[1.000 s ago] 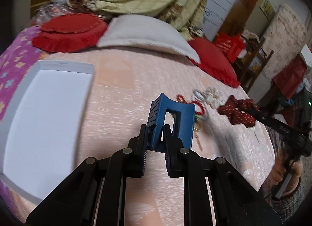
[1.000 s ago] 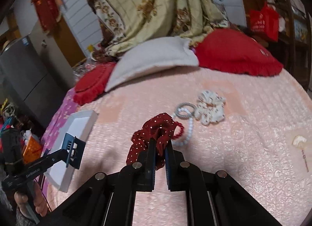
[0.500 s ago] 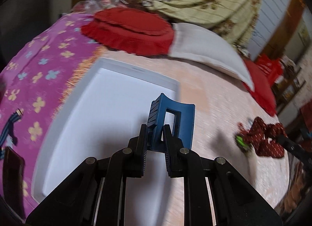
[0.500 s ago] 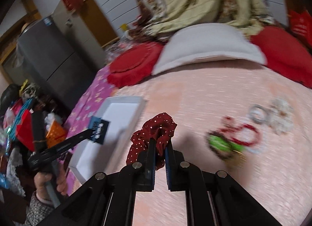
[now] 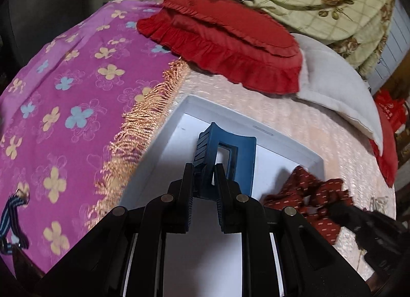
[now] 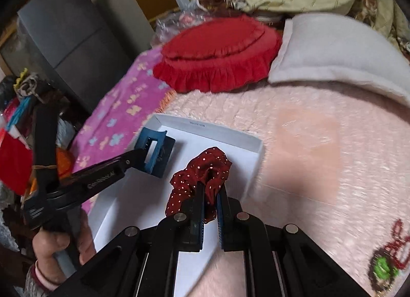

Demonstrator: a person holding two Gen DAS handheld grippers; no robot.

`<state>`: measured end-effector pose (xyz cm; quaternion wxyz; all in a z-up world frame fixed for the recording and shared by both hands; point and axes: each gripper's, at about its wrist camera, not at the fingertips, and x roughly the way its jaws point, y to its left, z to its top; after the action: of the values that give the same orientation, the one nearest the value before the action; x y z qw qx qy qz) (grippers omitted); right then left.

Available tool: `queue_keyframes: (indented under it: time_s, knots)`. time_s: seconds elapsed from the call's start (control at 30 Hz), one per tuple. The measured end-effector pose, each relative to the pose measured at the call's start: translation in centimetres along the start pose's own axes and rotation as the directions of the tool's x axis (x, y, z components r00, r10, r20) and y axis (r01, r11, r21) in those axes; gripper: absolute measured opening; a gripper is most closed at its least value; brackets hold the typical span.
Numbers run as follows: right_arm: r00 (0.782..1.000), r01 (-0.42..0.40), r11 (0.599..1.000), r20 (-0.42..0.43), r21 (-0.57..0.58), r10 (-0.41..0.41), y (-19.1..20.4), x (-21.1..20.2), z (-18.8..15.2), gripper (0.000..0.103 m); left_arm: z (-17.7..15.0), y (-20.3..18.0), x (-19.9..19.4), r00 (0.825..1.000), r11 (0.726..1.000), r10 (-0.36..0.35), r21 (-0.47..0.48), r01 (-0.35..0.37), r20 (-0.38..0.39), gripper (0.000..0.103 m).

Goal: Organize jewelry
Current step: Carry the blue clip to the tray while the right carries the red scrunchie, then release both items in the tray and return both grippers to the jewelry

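Left gripper: closed on my blue clip, which stands up out of the jaws; it hangs above the near left part of the white tray, not touching it. In the right wrist view this gripper comes in from the left with the clip over the tray's far left corner.
Right gripper: jaws pinched tight on my dark red dotted scrunchie, whose folds bulge up and to the left of the fingers. It hangs over the middle of the tray. From the left wrist view the scrunchie shows low on the right, by the tray's right rim.
Left hand: wrapped round the black handle at the lower left, with a pale cuff at the wrist.
Tray: shallow, white, rectangular, lying on the pink bedspread close to its fringed edge; I see nothing lying on the floor of it.
Clip and scrunchie: near each other above the tray, apart, the clip to the left.
Bed: a purple flowered sheet lies left of the fringe; a red frilled cushion and a white pillow sit beyond the tray, with a cream flowered quilt piled behind them.
Other jewelry: a blurred heap with red beads and something green, at the lower right on the bedspread, well apart from the tray.
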<state>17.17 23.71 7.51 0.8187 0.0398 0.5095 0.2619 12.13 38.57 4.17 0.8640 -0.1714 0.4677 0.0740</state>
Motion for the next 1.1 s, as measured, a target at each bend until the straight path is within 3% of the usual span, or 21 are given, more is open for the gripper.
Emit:
queue_keyframes:
  time_s: [0.17,0.23,0.33,0.37,0.4,0.47,0.57,0.7,0.9,0.93,1.0,1.1]
  knots:
    - [0.999,0.024,1.0,-0.026,0.007,-0.024,-0.6,2.5,0.2,0.008,0.6,0.6,0.7,0.999,0.999,0.036,-0.022,-0.036,0.016,0.014]
    - [0.999,0.045,0.999,-0.027,-0.003,-0.045,-0.7,3.0,0.2,0.008,0.7,0.7,0.8,0.999,0.999,0.034,-0.033,-0.033,0.018,0.02]
    - [0.995,0.093,0.994,-0.02,-0.05,-0.094,-0.2,3.2,0.4,0.025,0.6,0.9,0.5,1.0,0.998,-0.01,-0.058,0.011,0.014,0.034]
    - [0.994,0.109,0.991,-0.004,-0.073,-0.11,0.0,2.9,0.4,0.04,0.4,0.9,0.2,0.999,0.997,-0.026,-0.065,0.028,0.02,0.035]
    - [0.994,0.105,0.991,0.009,-0.084,-0.105,0.1,2.6,0.5,0.048,0.3,0.8,-0.1,0.999,0.997,-0.033,-0.069,0.034,0.022,0.037]
    - [0.99,0.134,0.985,0.045,-0.111,-0.13,0.5,1.4,0.4,0.05,0.0,0.7,-0.9,0.999,0.996,-0.048,-0.079,0.05,0.026,0.038]
    - [0.986,0.161,0.975,0.059,-0.15,-0.154,1.1,-0.3,-0.3,0.05,-0.5,0.6,-2.5,0.997,0.993,-0.069,-0.097,0.072,0.036,0.038]
    - [0.982,0.19,0.969,0.032,-0.156,-0.187,1.6,-2.5,-4.1,0.05,-2.3,0.7,-6.0,0.996,0.991,-0.062,-0.117,0.069,0.061,0.038]
    - [0.99,0.116,0.986,-0.069,-0.123,-0.125,2.8,-2.5,-9.9,0.049,-7.7,1.0,-11.1,0.993,0.985,-0.068,-0.153,0.083,0.101,0.039]
    - [0.989,0.118,0.985,-0.08,-0.123,-0.128,3.0,-2.2,-10.2,0.047,-8.5,1.0,-11.5,0.993,0.985,-0.06,-0.153,0.076,0.104,0.039]
    - [0.987,0.111,0.988,-0.102,-0.108,-0.122,3.0,-1.6,-10.7,0.02,-10.2,0.7,-12.5,0.994,0.988,-0.044,-0.14,0.059,0.103,0.039]
    - [0.99,0.083,0.995,-0.107,-0.057,-0.088,2.8,-2.1,-11.4,0.013,-12.5,0.2,-13.7,0.994,0.992,-0.031,-0.118,0.043,0.104,0.039]
